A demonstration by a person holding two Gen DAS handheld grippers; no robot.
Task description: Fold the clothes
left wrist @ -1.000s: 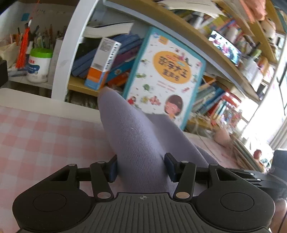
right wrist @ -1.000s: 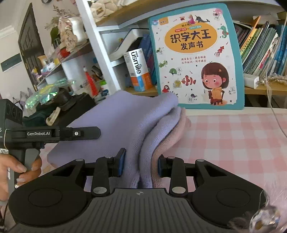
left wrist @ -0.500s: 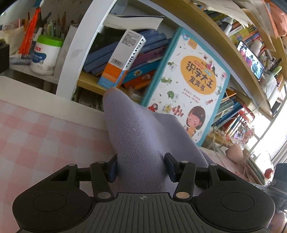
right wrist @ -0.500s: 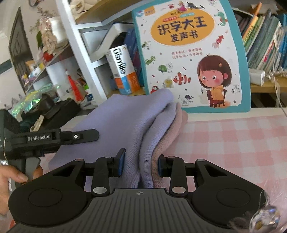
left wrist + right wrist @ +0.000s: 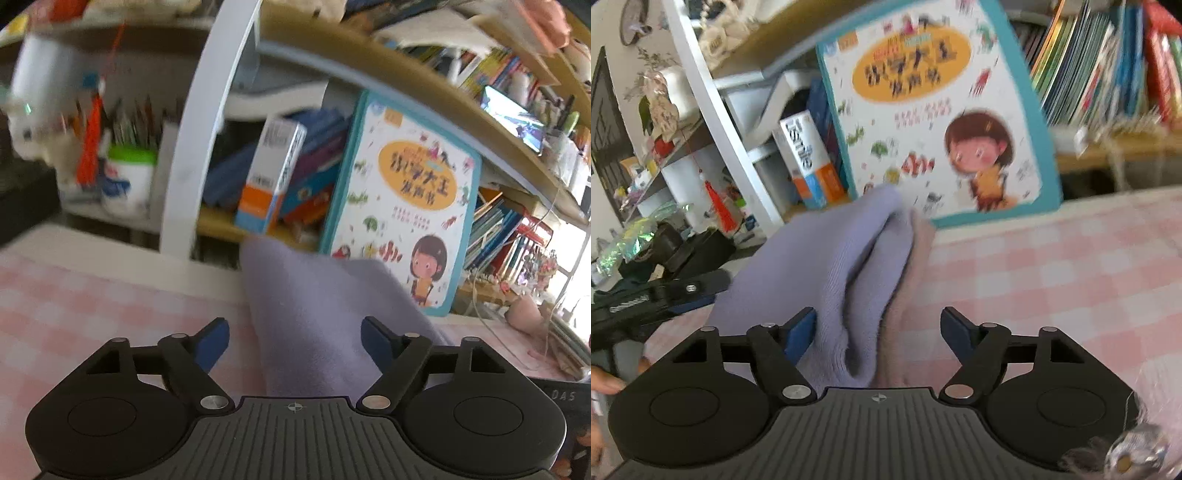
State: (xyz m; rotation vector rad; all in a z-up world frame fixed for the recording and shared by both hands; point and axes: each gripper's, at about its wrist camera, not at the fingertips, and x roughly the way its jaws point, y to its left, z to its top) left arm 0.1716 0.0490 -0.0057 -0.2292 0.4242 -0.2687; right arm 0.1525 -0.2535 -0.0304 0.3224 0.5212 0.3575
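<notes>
A folded lilac knit garment [image 5: 317, 314] lies on the pink checked tablecloth [image 5: 74, 314], reaching back to the bookshelf. In the left wrist view my left gripper [image 5: 295, 339] is open, its blue pads apart on either side of the cloth. In the right wrist view the same lilac garment [image 5: 831, 266] shows stacked folds with a pinkish layer [image 5: 908, 314] along its right edge. My right gripper [image 5: 879, 328] is open too, its left pad against the fold and its right pad clear of it. The other gripper's black body [image 5: 661, 295] sits at the garment's left side.
A large children's picture book [image 5: 934, 110] leans against the shelf right behind the garment. A white and orange box [image 5: 269, 177] and rows of books fill the shelf. A white shelf post [image 5: 207, 125] rises at the table's back edge. Checked cloth [image 5: 1071, 266] stretches right of the garment.
Both grippers went from shut on the lilac garment to open. The garment now rests loose between the fingers. Both views are blurred from motion.
</notes>
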